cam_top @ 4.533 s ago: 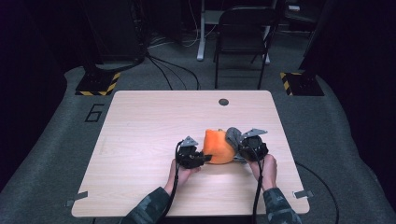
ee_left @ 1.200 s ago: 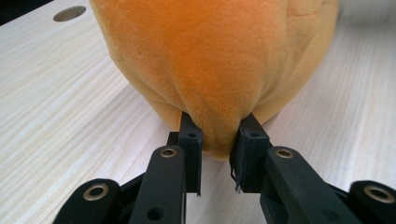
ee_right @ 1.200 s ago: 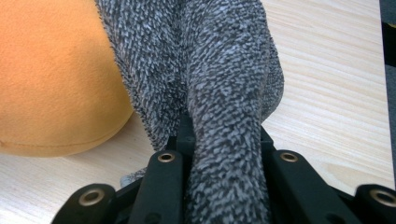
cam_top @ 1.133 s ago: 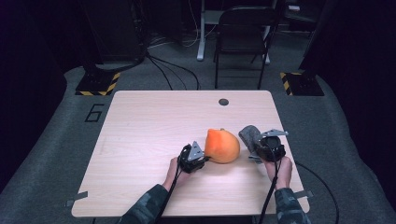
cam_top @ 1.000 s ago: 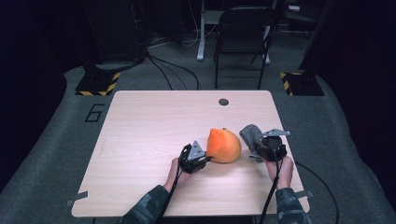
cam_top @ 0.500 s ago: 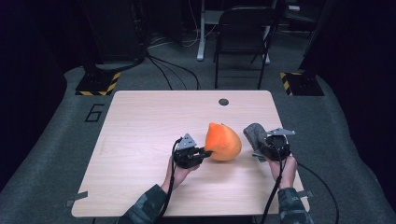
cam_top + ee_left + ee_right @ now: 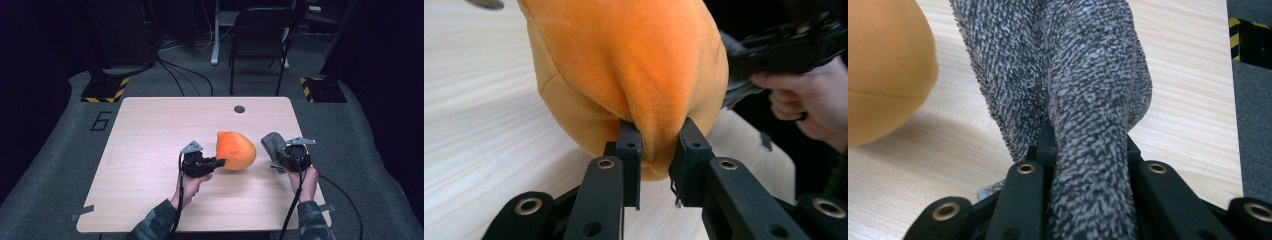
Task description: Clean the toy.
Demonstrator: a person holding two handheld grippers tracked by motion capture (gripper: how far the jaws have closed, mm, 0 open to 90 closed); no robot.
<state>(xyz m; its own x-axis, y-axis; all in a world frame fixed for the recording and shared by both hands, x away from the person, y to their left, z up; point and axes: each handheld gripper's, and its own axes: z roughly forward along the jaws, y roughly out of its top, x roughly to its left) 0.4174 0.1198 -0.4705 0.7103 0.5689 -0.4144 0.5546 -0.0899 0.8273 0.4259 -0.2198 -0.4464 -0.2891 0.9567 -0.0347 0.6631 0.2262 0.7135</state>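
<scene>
Light wood table (image 7: 150,135) — orange plush (image 7: 236,150) resting on it.

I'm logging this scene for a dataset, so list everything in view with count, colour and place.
Plush object: one, orange, centre-right of the table, pinched by the left gripper.
Fuzzy cloth: one, grey, right side of the table, held in the right gripper.
Table: one, light wood, centre.
Grommet: one, dark, far edge of the table.
Folding chair: one, black, behind the table.
Hazard-striped bases: two, yellow and black, on the floor left and right.
Left gripper: one, black, shut on the plush.
Right gripper: one, black, shut on the cloth.
</scene>
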